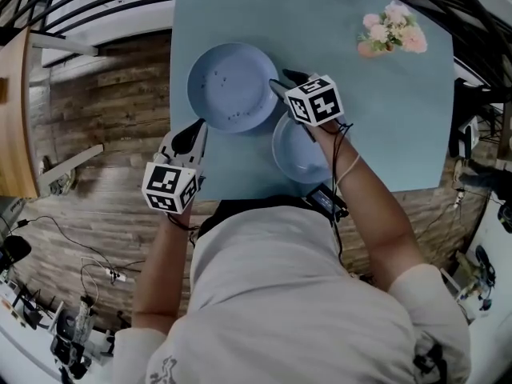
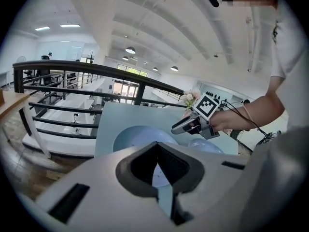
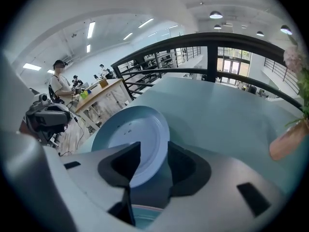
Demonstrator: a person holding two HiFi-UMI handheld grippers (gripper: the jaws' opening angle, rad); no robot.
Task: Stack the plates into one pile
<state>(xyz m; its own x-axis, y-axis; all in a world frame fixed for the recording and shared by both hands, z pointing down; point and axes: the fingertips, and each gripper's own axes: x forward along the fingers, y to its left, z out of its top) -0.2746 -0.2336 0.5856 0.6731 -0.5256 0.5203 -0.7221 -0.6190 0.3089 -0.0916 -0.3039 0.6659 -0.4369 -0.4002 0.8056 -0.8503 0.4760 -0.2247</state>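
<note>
The right gripper (image 3: pixel 154 150) has its jaws wide apart with nothing pressed between them. The near rim of the large plate (image 1: pixel 232 86) shows in the gap, so the spread looks meant to straddle that rim for a pinch. The gripper points steeply down at the place where the large plate borders the smaller plate (image 1: pixel 294 157), which lies under the right hand, nearer the person. The left gripper (image 2: pixel 157 164) has its jaws drawn together, with only a thin slit between the pads, and it holds nothing. It hangs near the table's edge on the person's left, just beside the large plate, probably placed there to steady or lift the opposite rim. Both plates lie flat, side by side on the pale-blue table (image 1: pixel 376 134), and are not yet piled. Whether their rims touch cannot be told. A small bunch of pink flowers (image 1: pixel 392 30) sits well apart at the far corner, out of the way.
</note>
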